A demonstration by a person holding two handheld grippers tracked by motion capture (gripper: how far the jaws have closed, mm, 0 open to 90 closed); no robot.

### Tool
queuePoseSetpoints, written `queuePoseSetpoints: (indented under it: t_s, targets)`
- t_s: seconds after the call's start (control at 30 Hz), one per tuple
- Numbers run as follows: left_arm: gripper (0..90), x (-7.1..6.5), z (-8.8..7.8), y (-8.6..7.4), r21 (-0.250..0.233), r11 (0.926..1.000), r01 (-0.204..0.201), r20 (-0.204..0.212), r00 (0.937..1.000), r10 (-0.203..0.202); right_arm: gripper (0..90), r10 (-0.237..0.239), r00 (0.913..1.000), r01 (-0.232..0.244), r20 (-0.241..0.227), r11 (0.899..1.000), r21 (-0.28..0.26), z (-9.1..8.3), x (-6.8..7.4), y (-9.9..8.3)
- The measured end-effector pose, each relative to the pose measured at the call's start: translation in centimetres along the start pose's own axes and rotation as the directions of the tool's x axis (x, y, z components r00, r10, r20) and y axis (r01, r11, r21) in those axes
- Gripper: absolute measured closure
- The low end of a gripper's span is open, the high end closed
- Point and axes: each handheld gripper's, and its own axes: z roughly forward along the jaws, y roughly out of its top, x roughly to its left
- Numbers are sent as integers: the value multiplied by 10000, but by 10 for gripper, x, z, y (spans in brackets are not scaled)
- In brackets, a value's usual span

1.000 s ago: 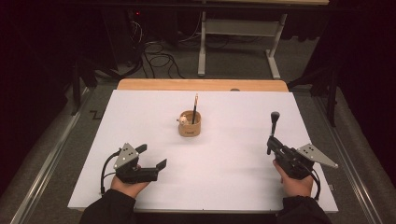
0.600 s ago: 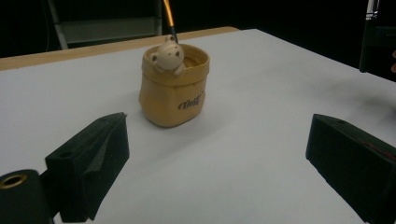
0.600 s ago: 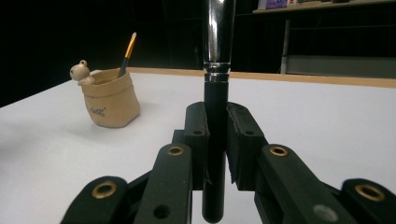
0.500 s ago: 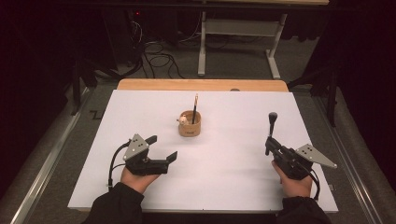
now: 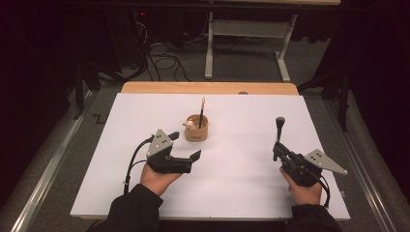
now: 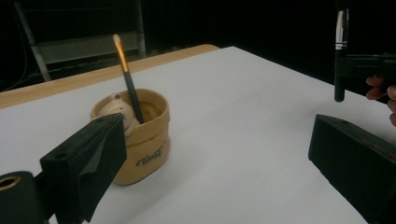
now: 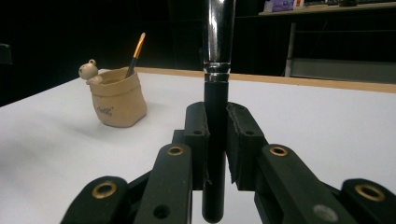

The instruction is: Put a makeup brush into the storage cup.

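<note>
High view: your right claw clamps a makeup brush upright; left claw gapes wide, pouch at twelve o'clock

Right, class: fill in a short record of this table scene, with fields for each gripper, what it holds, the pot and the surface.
right gripper: shut on the black brush, handle upright
left gripper: open, nothing between its jaws, pointing toward the pot
pot: tan, soft-sided, a thin brush standing in it, small figure on its rim
surface: white board
</note>
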Motion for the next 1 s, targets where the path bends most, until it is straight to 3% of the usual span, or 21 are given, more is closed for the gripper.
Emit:
queuePoseSetpoints:
  t_s: [0.23, 0.57, 1.0]
  targets:
    - [51, -14, 14, 0, 4, 10000, -24, 489, 9988, 24, 812, -156, 9996, 156, -231, 9999, 21, 2, 8, 1]
    - [58, -22, 15, -7, 27, 9999, -124, 893, 9959, 121, 812, -658, 9950, 661, -747, 9978, 15, 12, 32, 2]
    - [120, -29, 12, -6, -96, 9999, 137, 1575, 9874, -120, 812, -1076, 9782, 1112, -1774, 9937, 106, 29, 72, -3]
